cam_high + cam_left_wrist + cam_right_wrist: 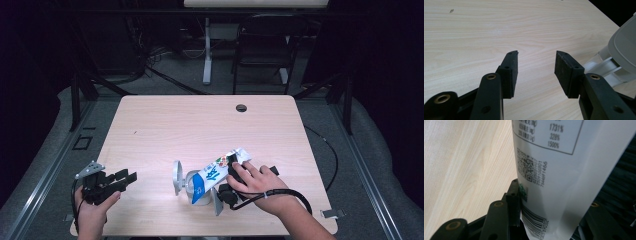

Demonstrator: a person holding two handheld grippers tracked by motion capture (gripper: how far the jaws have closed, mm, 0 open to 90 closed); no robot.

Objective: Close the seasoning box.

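- Gripping a white-and-blue pouch (216,172), the right gripper (234,170) sits near the table's front edge under the person's right hand (255,182).
- In the right gripper view its jaws stand on either side of the pouch (559,182): the left jaw lies against the pouch's printed face beside the barcode, and the right jaw is half hidden behind the pouch's far side, so the jaws look pinched on the bag.
- No earlier picture bears on whether that grip is tightening.
- The pouch tilts in the high view, its crimped top end up at the right by the hand, its blue lower end down at the left over a white cup-like container (200,192).
- Print on the pouch's white back includes a table of figures, a square code and a barcode.
- A round grey-white lid or stand (177,176) stands just left of the container, touching or nearly touching it; I cannot tell which.
- A black cable (295,192) loops from the right gripper around the wrist.
- Well apart, at the table's front left, the left gripper (129,179) rests in the left hand (92,207) with its jaws spread and nothing between them.
- In the left gripper view its black pads (511,72) hover over bare wood of the table (499,30), with the pale container (619,52) at the right edge.
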